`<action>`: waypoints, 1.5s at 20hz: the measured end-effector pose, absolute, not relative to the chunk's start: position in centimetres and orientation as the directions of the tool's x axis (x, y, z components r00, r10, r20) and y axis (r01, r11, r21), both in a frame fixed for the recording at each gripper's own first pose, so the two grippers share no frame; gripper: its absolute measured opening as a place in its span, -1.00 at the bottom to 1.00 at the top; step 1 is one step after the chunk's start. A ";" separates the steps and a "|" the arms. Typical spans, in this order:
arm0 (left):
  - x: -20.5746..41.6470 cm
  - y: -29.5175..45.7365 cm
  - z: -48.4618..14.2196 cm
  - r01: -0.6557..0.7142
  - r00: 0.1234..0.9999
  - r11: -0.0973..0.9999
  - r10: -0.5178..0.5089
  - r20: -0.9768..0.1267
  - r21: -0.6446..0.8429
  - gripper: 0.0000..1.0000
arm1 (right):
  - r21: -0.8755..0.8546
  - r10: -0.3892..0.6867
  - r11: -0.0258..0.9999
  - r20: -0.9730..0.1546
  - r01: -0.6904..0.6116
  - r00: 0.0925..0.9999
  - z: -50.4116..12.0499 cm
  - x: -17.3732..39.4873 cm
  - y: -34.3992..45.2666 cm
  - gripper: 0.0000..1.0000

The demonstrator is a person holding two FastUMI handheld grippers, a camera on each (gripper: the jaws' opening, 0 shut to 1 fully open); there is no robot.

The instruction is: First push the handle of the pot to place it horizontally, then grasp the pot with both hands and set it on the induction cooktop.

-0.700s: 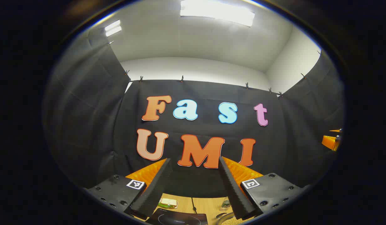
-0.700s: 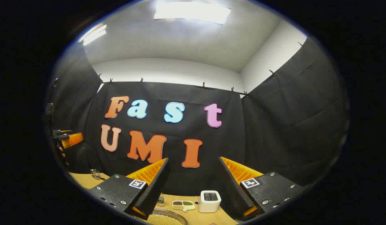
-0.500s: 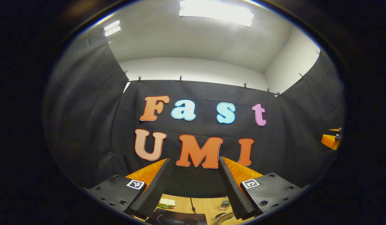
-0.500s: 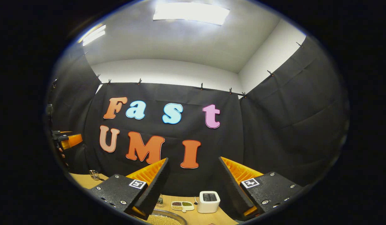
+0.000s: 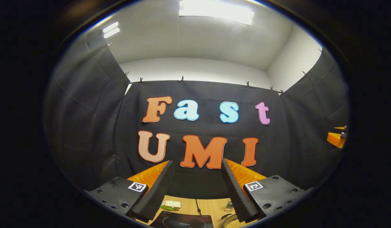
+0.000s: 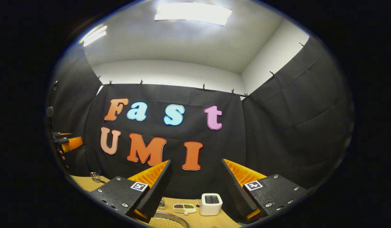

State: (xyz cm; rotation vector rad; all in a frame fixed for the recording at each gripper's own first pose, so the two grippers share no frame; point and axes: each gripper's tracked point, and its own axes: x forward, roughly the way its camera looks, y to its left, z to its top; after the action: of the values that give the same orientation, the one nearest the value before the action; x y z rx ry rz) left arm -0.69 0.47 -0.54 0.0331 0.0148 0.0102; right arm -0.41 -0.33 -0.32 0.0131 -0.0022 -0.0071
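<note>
My left gripper [image 5: 197, 163] is held high and open, with nothing between its fingers but the cloth wall behind. Low in the left gripper view lies the black induction cooktop [image 5: 182, 222] on the wooden table [image 5: 211, 207], and right of it shows a slice of the pot [image 5: 230, 223] rim. My right gripper [image 6: 196, 162] is also open and holds nothing. Beneath its left finger sits the metal pot [image 6: 163, 222], filled with pale yellow grains. The pot's handle is hidden. Each gripper is well above the table and apart from the pot.
A wrapped sandwich [image 5: 171, 205] and a small jar [image 5: 229, 205] lie beyond the cooktop. A white toaster [image 6: 210, 204] and a compartment dish [image 6: 185, 208] stand behind the pot. The other gripper shows at the edge of each view: the right gripper [image 5: 336, 139], and the left gripper [image 6: 70, 143] with a hand.
The left gripper view has tipped slightly, so a little more of the table and cooktop shows. The right gripper has barely moved. Both stay open.
</note>
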 end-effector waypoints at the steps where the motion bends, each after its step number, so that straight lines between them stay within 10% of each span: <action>1: -0.8 0.7 -0.5 -0.013 1.000 0.999 0.014 -0.011 0.034 0.94 | 0.018 -0.003 1.000 0.002 0.003 1.000 -0.3 -0.4 -0.3 0.90; 30: -1.2 1.9 -2.3 -0.049 0.999 0.995 0.051 -0.016 0.087 0.94 | 0.043 0.006 0.999 -0.051 -0.004 0.999 -3.3 -0.1 0.1 0.90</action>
State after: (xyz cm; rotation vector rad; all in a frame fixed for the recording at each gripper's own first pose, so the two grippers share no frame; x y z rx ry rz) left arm -1.19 1.85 -2.33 0.0870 0.0187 0.0503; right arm -0.09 0.15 -3.32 0.0430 0.0510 0.0051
